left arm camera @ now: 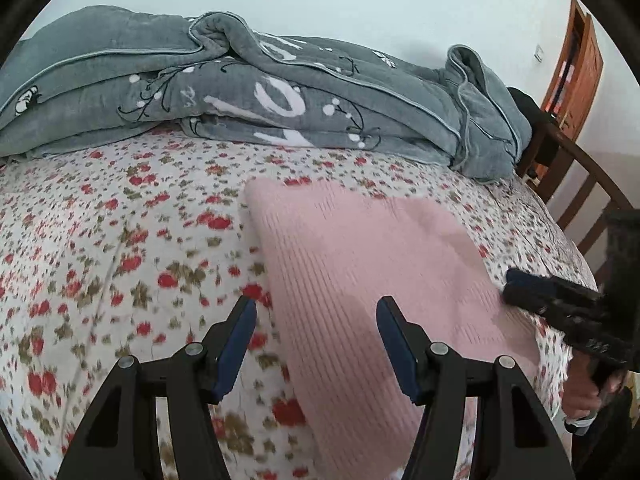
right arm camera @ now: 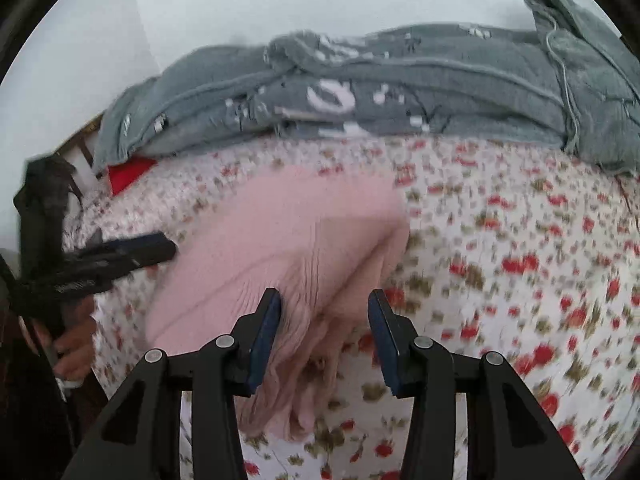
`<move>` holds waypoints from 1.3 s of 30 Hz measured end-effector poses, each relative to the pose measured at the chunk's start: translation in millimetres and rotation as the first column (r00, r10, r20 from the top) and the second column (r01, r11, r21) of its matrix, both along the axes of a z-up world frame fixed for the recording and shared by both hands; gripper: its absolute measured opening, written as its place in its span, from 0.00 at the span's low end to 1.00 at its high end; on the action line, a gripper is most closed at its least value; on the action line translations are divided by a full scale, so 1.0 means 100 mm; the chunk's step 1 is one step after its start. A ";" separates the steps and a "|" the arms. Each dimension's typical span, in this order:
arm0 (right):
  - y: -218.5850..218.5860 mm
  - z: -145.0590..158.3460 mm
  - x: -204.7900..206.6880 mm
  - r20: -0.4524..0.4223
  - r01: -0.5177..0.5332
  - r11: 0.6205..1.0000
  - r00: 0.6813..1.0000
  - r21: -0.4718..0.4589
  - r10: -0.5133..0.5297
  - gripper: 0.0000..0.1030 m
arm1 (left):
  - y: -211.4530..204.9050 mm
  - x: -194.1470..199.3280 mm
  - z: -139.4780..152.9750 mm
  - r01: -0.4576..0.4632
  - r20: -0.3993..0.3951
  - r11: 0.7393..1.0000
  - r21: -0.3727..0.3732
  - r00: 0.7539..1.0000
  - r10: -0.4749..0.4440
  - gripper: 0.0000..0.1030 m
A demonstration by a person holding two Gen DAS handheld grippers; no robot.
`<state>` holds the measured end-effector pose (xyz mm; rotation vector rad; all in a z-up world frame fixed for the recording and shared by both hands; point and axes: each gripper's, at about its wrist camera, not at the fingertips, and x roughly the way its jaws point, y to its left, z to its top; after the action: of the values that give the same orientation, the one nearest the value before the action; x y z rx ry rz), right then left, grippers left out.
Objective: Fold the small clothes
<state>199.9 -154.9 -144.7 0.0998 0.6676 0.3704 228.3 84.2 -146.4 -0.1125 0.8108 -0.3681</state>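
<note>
A pink ribbed knit garment [left arm camera: 360, 264] lies folded on the flowered bedsheet [left arm camera: 120, 240]. My left gripper [left arm camera: 316, 312] is open above its near left edge, holding nothing. My right gripper [right arm camera: 324, 304] is open over the garment's bunched near corner [right arm camera: 304, 280], holding nothing. In the left wrist view the right gripper [left arm camera: 520, 284] shows at the garment's right edge. In the right wrist view the left gripper [right arm camera: 160, 248] shows at the garment's left edge.
A grey blanket [left arm camera: 240, 92] with white letters is piled along the far side of the bed by the wall. A wooden bed rail [left arm camera: 580, 184] and a wooden door [left arm camera: 576, 68] are at the right. A red item [right arm camera: 128, 172] lies under the blanket's left end.
</note>
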 end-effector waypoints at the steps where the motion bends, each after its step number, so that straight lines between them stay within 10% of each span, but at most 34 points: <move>1: 0.01 0.06 0.05 0.014 0.015 1.000 1.000 -0.011 -0.015 0.43 | -0.01 0.07 0.02 -0.004 0.001 1.000 0.002 1.000 0.004 0.59; 24: 0.14 -0.39 1.04 -0.125 0.075 0.993 0.989 -0.087 -0.085 0.21 | -0.30 0.91 -0.28 -0.021 -0.108 0.989 0.145 0.993 0.037 0.59; 39: 0.03 -0.11 0.25 -0.063 0.076 0.996 0.995 0.039 -0.073 0.24 | -0.22 0.17 -0.08 0.016 -0.086 0.997 0.070 0.996 -0.010 0.59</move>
<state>225.0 -151.5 -155.8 0.1757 0.7156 0.3103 245.3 61.7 -154.9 -0.0572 0.9091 -0.3480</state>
